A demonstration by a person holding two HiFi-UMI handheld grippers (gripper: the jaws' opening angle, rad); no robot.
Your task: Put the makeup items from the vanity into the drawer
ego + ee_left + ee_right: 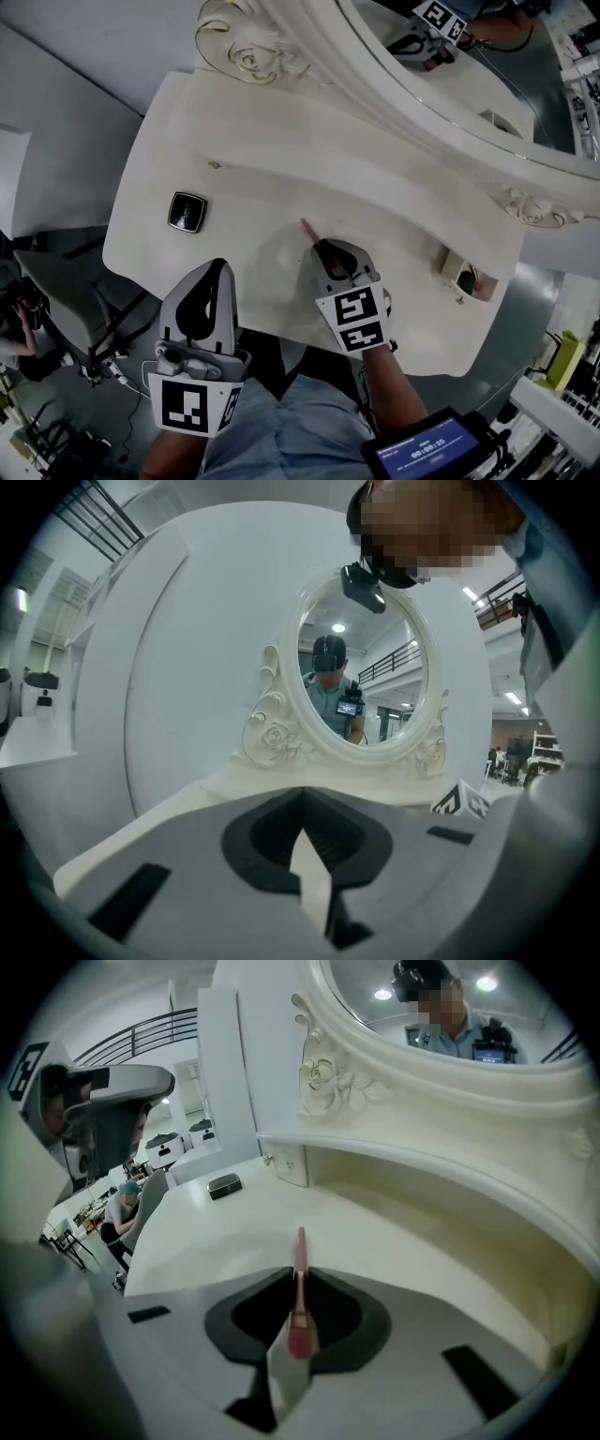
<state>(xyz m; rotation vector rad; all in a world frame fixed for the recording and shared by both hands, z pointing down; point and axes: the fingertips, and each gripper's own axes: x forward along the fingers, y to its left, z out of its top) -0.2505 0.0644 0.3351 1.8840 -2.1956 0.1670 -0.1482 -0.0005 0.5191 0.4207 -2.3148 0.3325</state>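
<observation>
A slim pink makeup stick (307,228) (299,1265) is pinched between the jaws of my right gripper (321,247) (298,1290), its tip pointing out over the cream vanity top (281,159). A black square compact (187,210) (224,1185) lies near the vanity's left edge. My left gripper (210,279) (302,829) hangs at the vanity's front edge, jaws closed together with nothing in them, well short of the compact. At the right end a small drawer (464,275) stands pulled out, with something pinkish inside.
An ornate oval mirror (487,66) (361,682) rises along the back of the vanity, with carved scrollwork (246,52) at its base. A raised shelf runs under the mirror. A tablet (427,448) sits at my right forearm. A seated person (124,1202) is off to the left.
</observation>
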